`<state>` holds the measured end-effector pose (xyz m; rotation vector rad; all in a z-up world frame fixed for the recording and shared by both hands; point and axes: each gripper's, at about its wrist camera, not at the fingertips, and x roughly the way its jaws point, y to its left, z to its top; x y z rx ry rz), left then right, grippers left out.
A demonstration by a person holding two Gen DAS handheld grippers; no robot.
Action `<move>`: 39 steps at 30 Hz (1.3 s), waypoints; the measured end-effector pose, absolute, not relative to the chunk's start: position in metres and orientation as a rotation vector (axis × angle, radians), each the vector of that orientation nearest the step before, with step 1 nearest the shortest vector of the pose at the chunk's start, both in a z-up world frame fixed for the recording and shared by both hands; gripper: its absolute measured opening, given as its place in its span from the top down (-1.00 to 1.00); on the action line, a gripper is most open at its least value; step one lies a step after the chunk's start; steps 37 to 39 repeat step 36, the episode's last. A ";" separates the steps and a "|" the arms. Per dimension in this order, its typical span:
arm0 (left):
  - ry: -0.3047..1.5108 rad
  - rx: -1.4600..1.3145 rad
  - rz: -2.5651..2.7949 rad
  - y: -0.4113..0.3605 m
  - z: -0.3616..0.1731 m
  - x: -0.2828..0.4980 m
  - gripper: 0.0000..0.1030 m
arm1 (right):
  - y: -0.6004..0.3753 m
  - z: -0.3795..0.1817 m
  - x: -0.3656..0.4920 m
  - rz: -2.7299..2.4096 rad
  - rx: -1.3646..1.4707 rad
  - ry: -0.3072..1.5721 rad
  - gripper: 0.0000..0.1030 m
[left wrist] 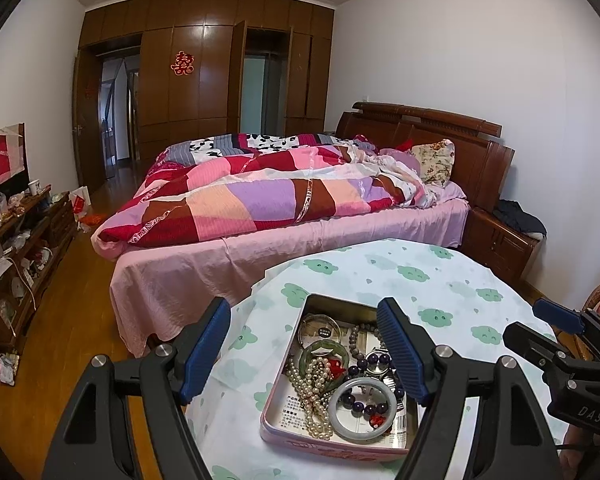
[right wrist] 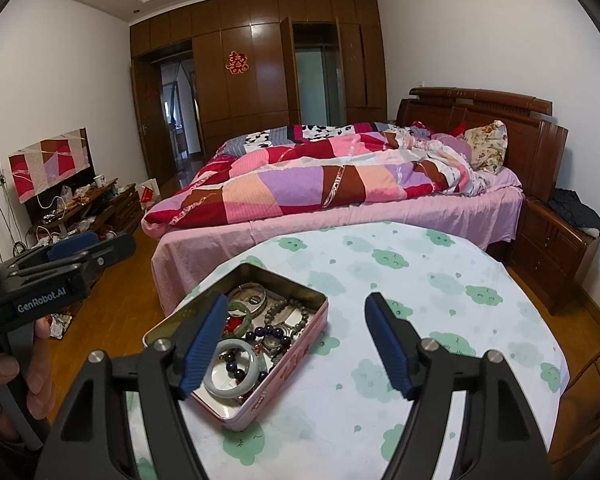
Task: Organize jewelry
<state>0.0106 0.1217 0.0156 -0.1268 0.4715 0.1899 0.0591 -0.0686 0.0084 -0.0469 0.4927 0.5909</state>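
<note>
A pink tin box [left wrist: 280, 384] [right wrist: 296, 356] lies open on a round table with a cloud-print cloth [left wrist: 460, 280] [right wrist: 440, 304]. It holds a pale jade bangle [left wrist: 362, 408] [right wrist: 231, 374], a green bangle [left wrist: 323, 354], a silver bangle [left wrist: 320, 328], a pearl necklace [left wrist: 314, 392], dark purple beads [left wrist: 374, 360] and a watch. My left gripper [left wrist: 306, 354] is open and empty above the box. My right gripper [right wrist: 296, 346] is open and empty, over the box's right wall; its left finger [right wrist: 204, 340] hides part of the box.
A bed [left wrist: 300, 200] with a patchwork quilt stands behind the table. A wooden nightstand [right wrist: 556, 248] is at the right, a cluttered low cabinet [left wrist: 20, 248] at the left. The right gripper shows at the left wrist view's right edge [left wrist: 560, 316].
</note>
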 end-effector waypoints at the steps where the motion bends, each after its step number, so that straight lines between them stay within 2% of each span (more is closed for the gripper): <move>1: 0.471 -0.128 0.189 0.122 0.016 0.011 -0.47 | -0.068 0.008 0.059 0.591 -0.047 0.493 -0.45; 39: 0.528 -0.139 0.198 0.124 0.004 0.019 -0.47 | -0.066 -0.003 0.055 0.596 -0.059 0.505 -0.51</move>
